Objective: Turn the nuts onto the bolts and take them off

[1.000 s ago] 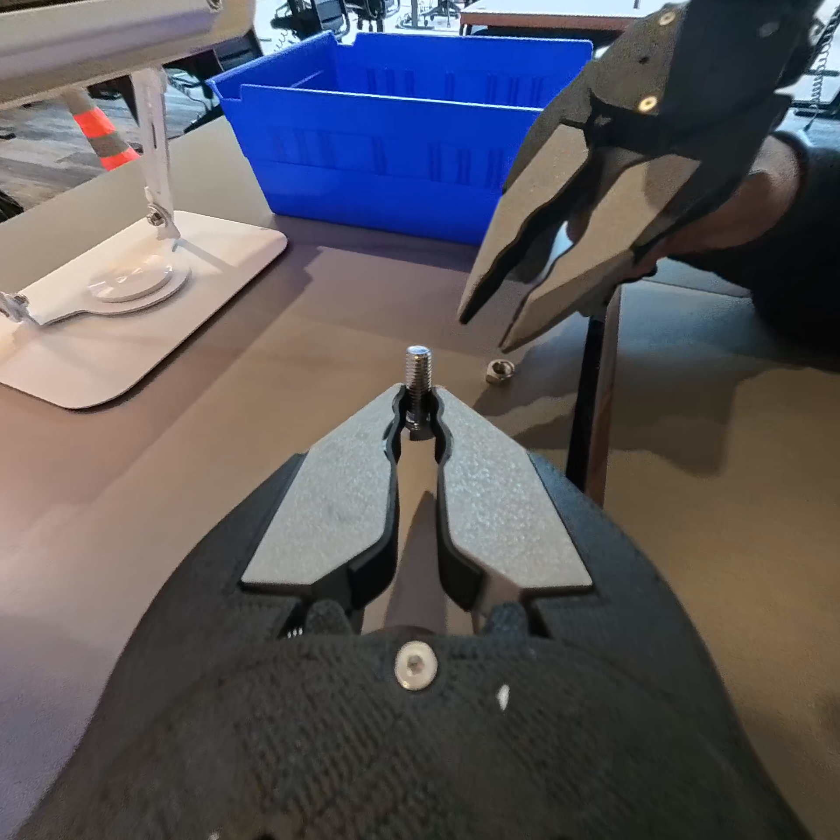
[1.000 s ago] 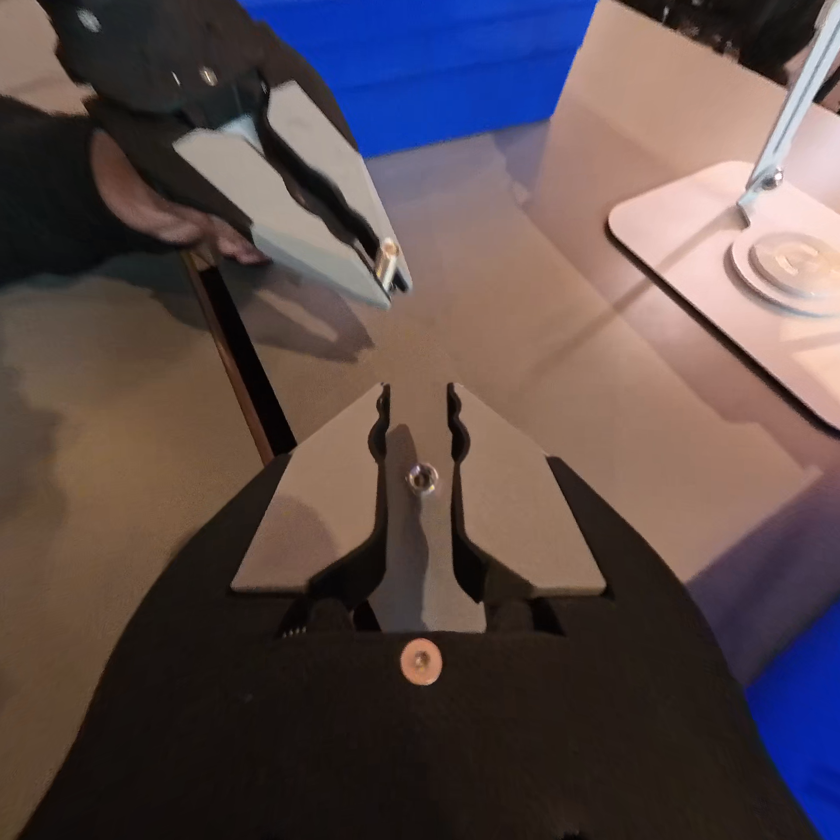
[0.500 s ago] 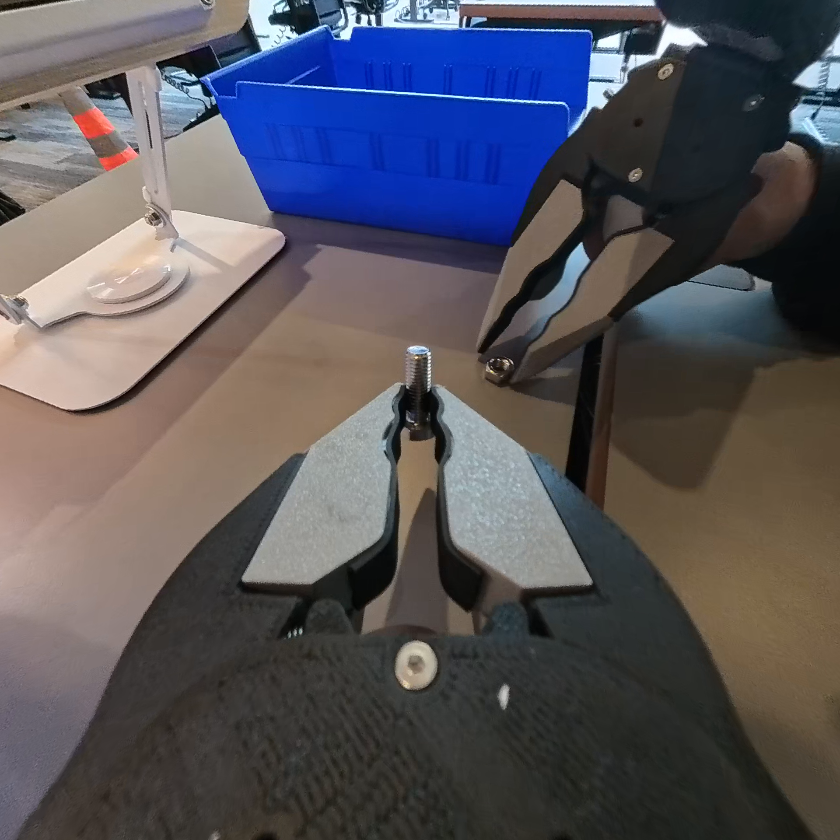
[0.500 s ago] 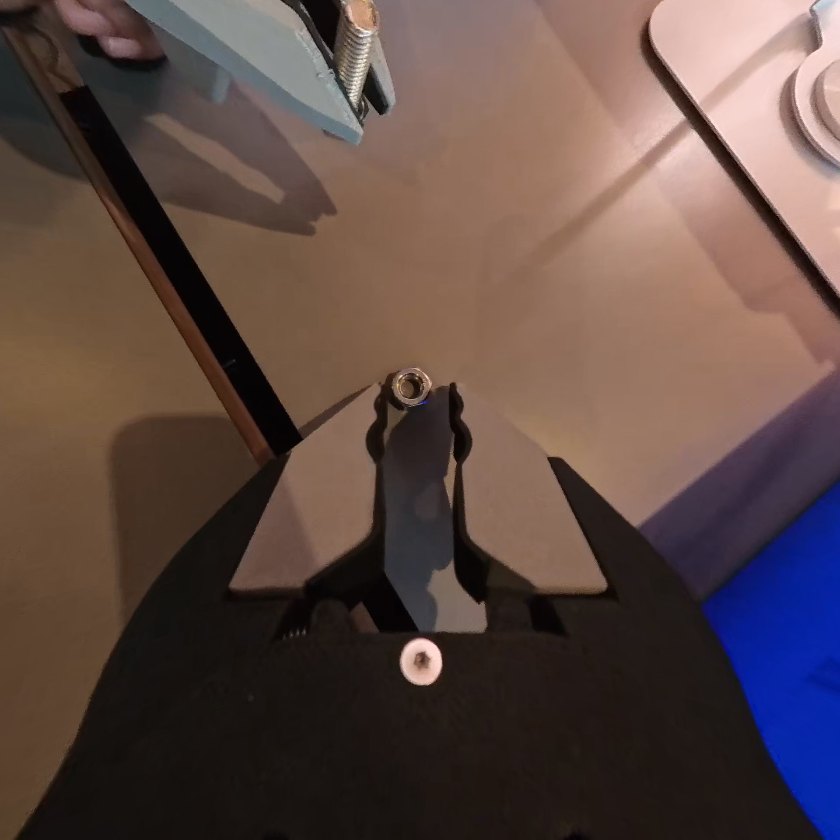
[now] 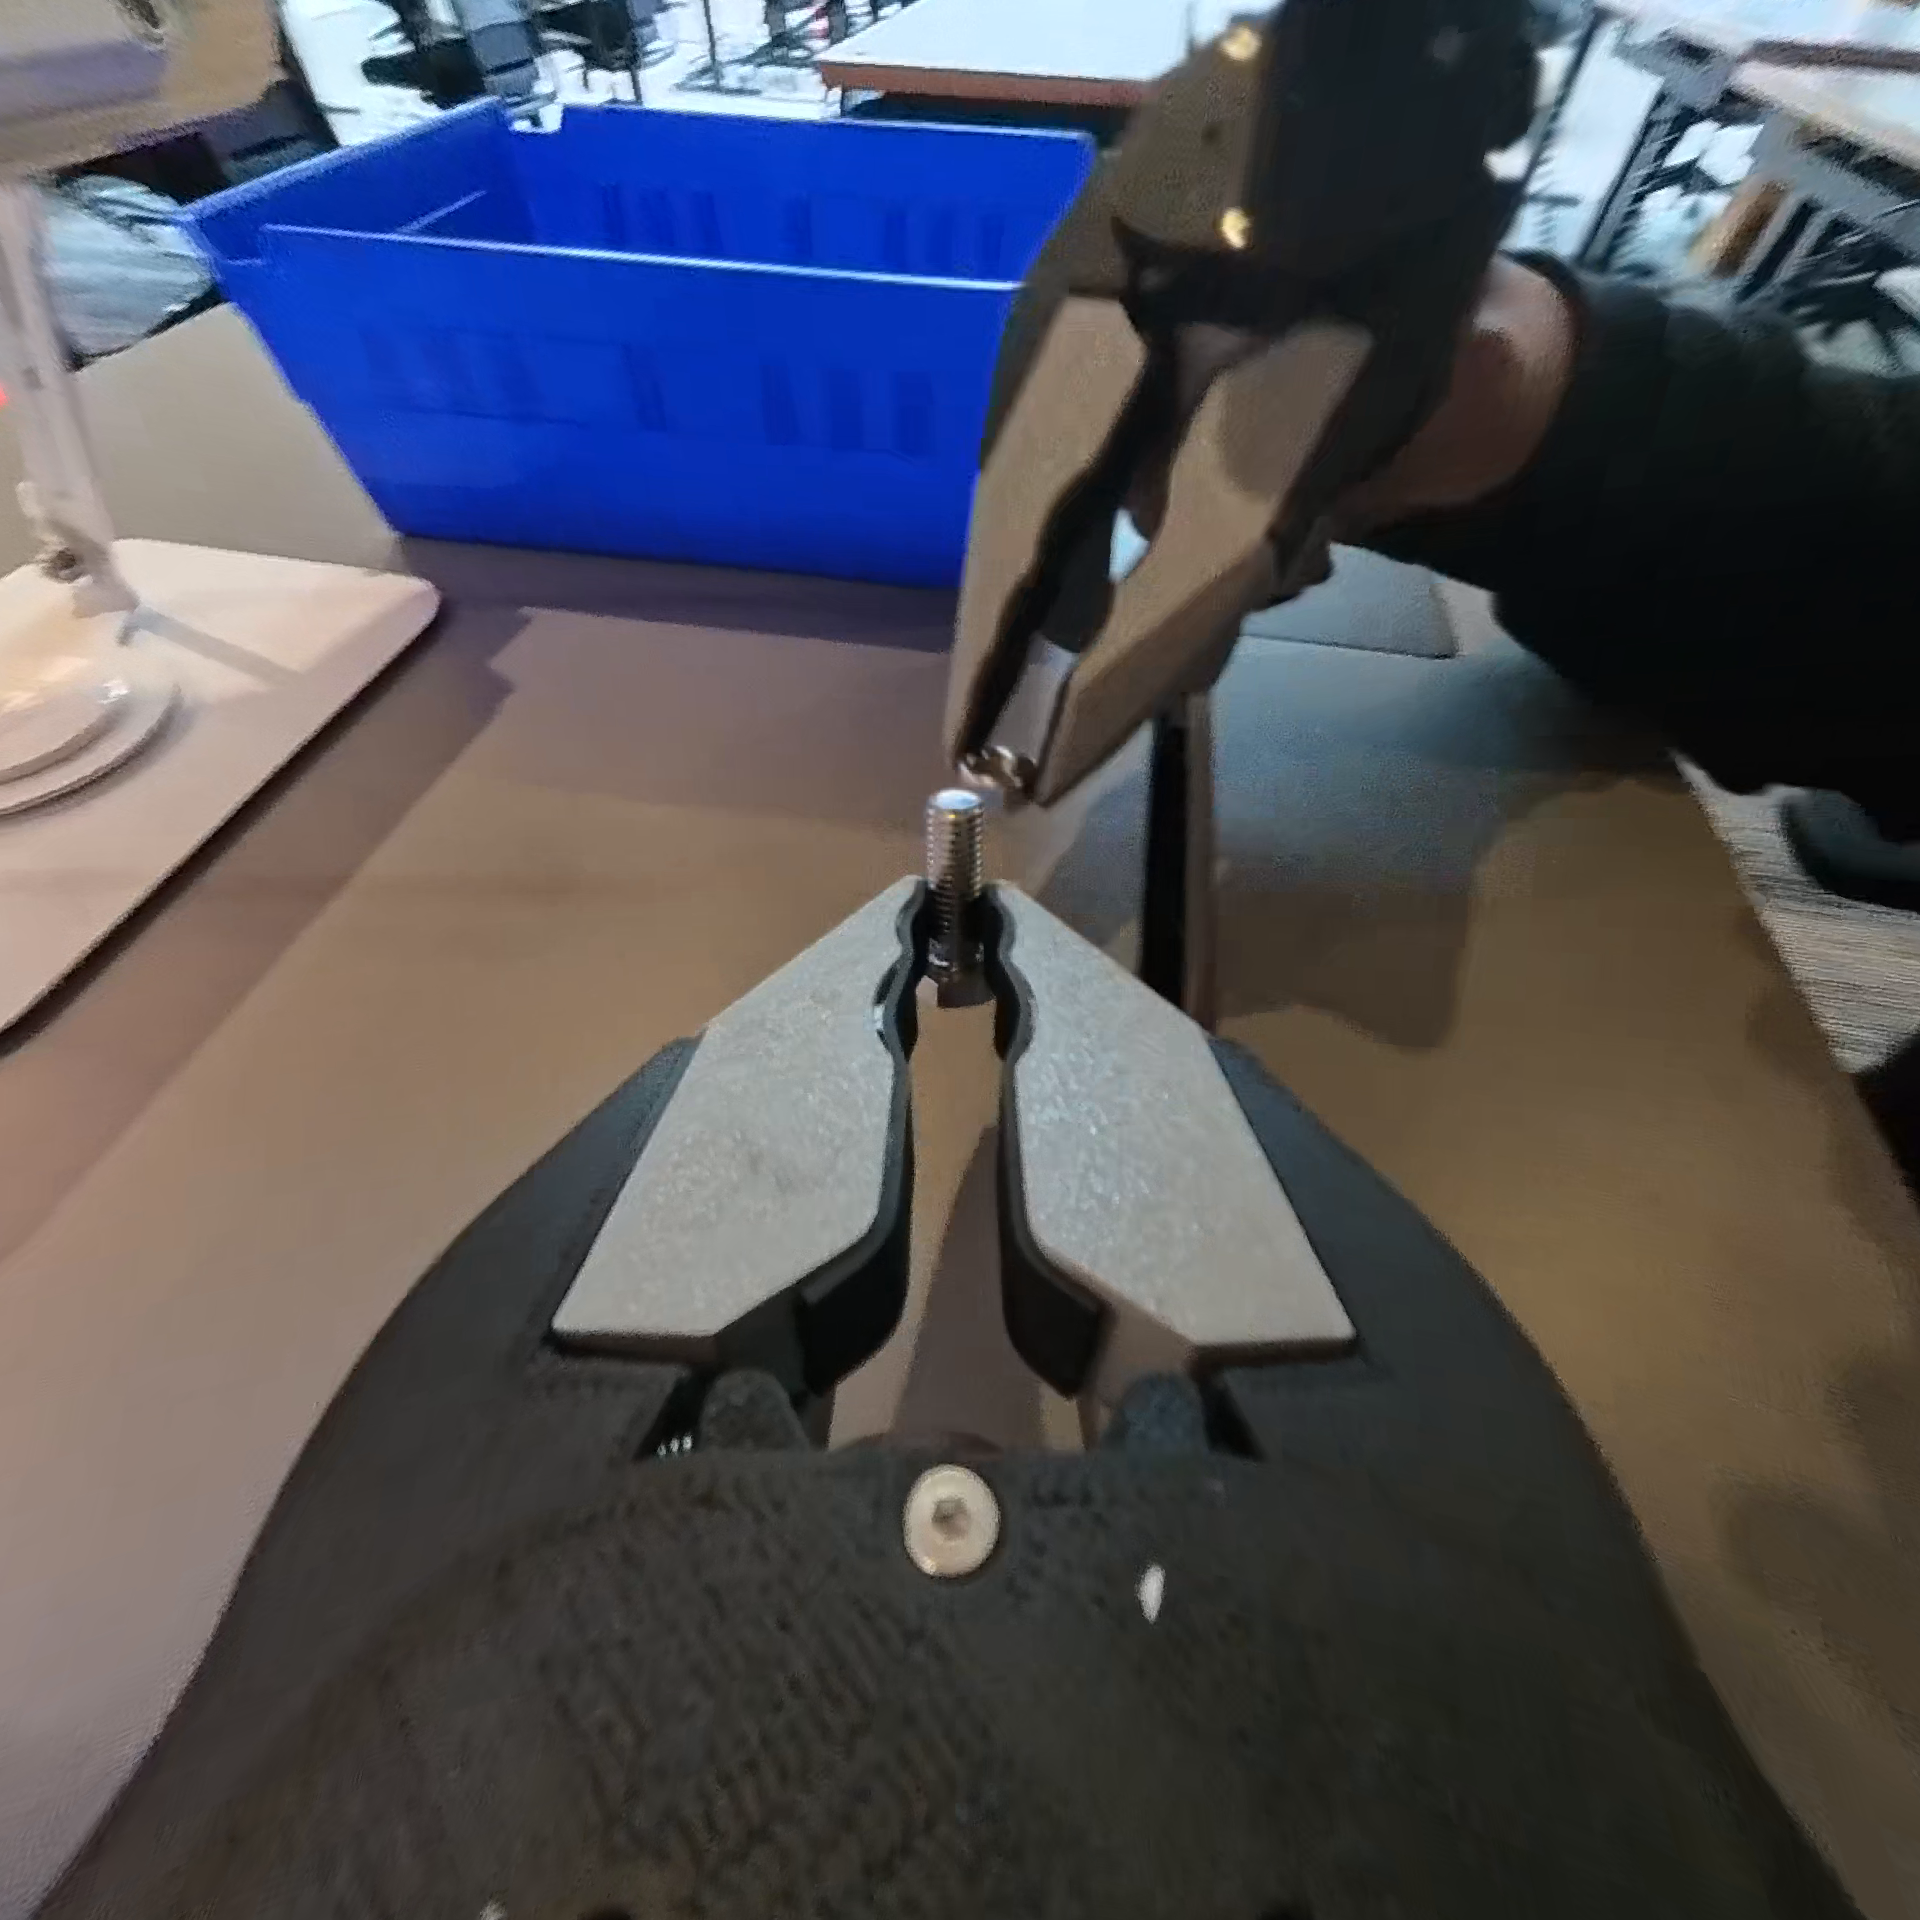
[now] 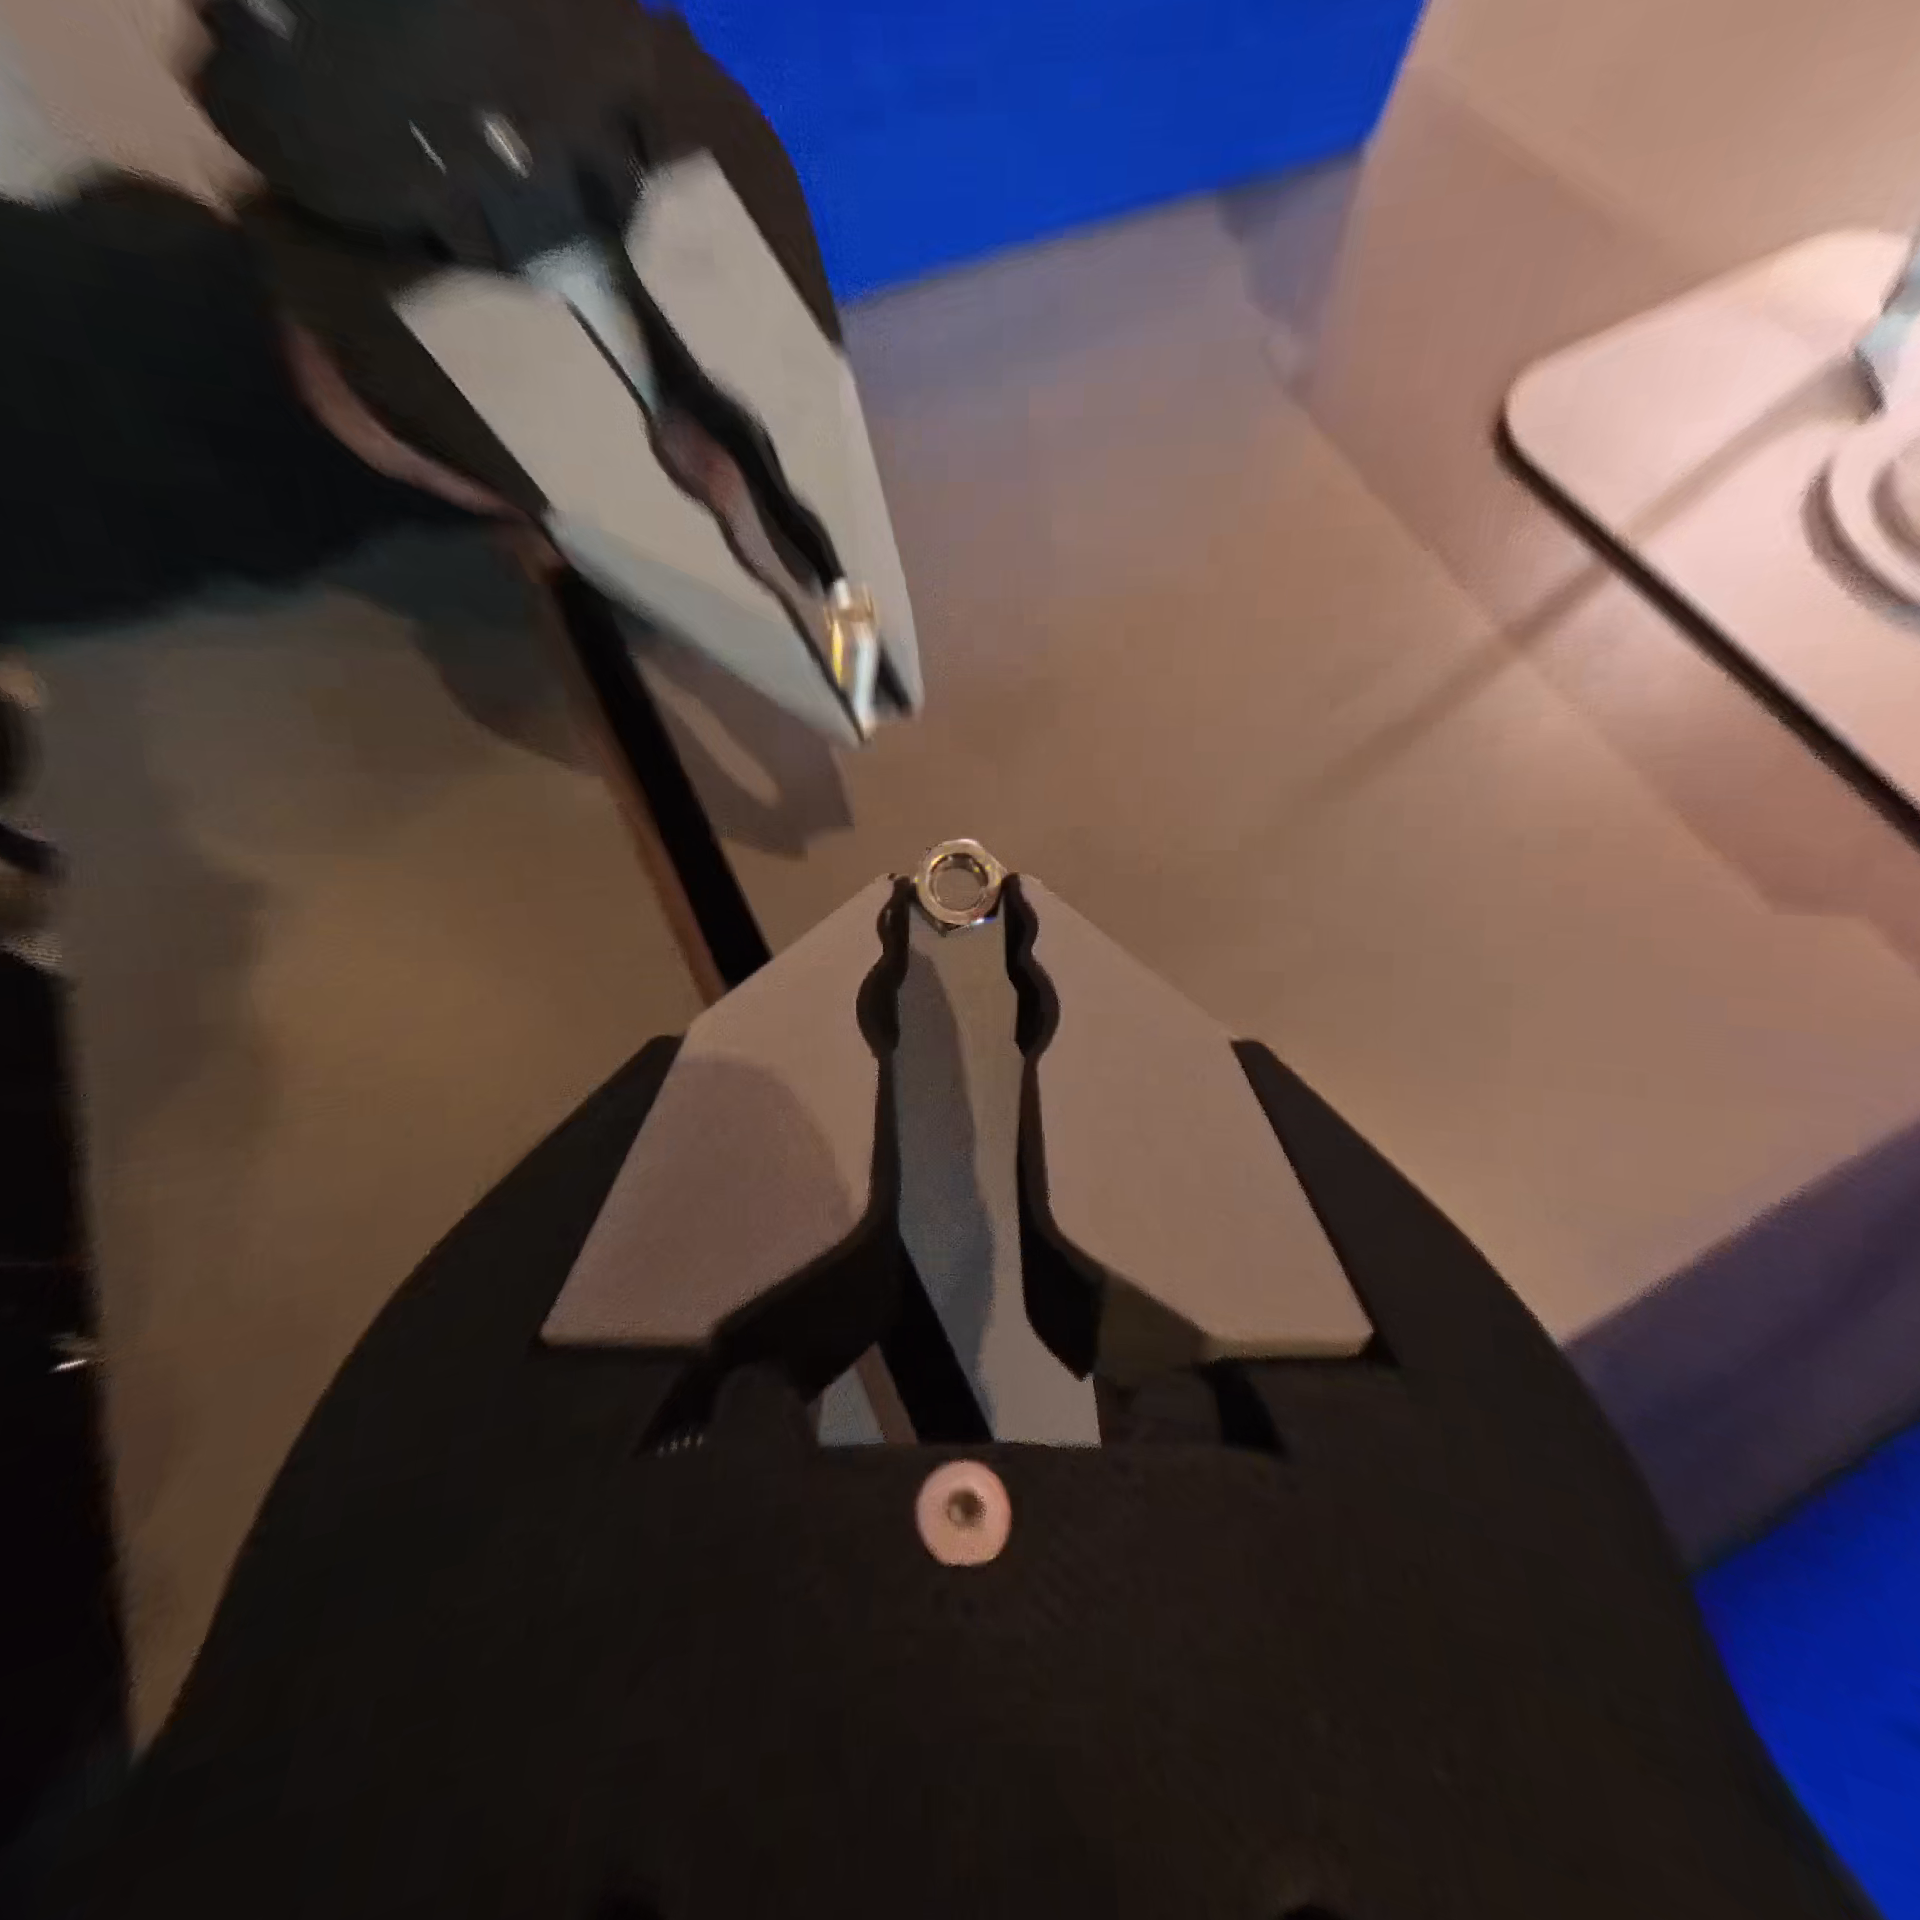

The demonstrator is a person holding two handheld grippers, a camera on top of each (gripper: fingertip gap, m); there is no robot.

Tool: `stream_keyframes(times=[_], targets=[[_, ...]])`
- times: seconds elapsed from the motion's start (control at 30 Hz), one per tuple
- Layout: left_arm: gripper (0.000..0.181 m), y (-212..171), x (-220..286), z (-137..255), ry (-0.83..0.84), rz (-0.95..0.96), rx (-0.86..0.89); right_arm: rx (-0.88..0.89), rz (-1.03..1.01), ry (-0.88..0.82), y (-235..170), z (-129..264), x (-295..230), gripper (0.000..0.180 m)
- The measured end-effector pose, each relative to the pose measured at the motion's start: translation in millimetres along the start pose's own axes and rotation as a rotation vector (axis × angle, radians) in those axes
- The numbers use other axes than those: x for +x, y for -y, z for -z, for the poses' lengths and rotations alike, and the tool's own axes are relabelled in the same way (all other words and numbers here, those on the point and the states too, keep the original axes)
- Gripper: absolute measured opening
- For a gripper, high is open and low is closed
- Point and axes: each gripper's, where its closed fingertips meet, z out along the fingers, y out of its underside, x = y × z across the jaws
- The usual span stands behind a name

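My left gripper (image 5: 956, 896) is shut on a steel bolt (image 5: 954, 852) that stands upright, threaded end up, above the brown table. My right gripper (image 6: 956, 883) is shut on a small steel nut (image 6: 958, 885) held at its fingertips. In the left wrist view the right gripper (image 5: 1013, 774) hangs tip down with the nut (image 5: 995, 771) just above and slightly right of the bolt's top, a small gap apart. In the right wrist view the left gripper (image 6: 868, 686) with the bolt (image 6: 852, 644) is blurred, beyond the nut.
A blue plastic bin (image 5: 644, 384) stands at the back of the table. A white lamp base (image 5: 156, 707) lies at the left; it also shows in the right wrist view (image 6: 1714, 520). A dark gap between two tabletops (image 5: 1174, 862) runs under the right gripper. Left and right tips are no more than a few centimetres apart.
The right gripper came down around the nut on the table, shut on it, lifted it and carried it over to just above the bolt. The left gripper kept its hold on the bolt.
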Motion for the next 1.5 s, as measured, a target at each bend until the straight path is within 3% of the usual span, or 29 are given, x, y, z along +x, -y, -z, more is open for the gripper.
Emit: stream_keyframes(times=[0.1,0.27,0.9,1.5], targets=[[0.007,4,11,1,-0.058,-0.008,0.021,0.073,0.043,0.11,37,21,-14,0.015],[0.006,19,20,8,-0.119,-0.002,0.11,0.008,0.162,0.184,60,28,-28,0.015],[0.007,27,19,12,-0.076,-0.046,0.137,-0.097,0.23,0.183,61,6,-38,0.015],[0.007,32,14,14,-0.027,-0.054,0.164,-0.022,0.173,0.163,67,4,-36,0.015]])
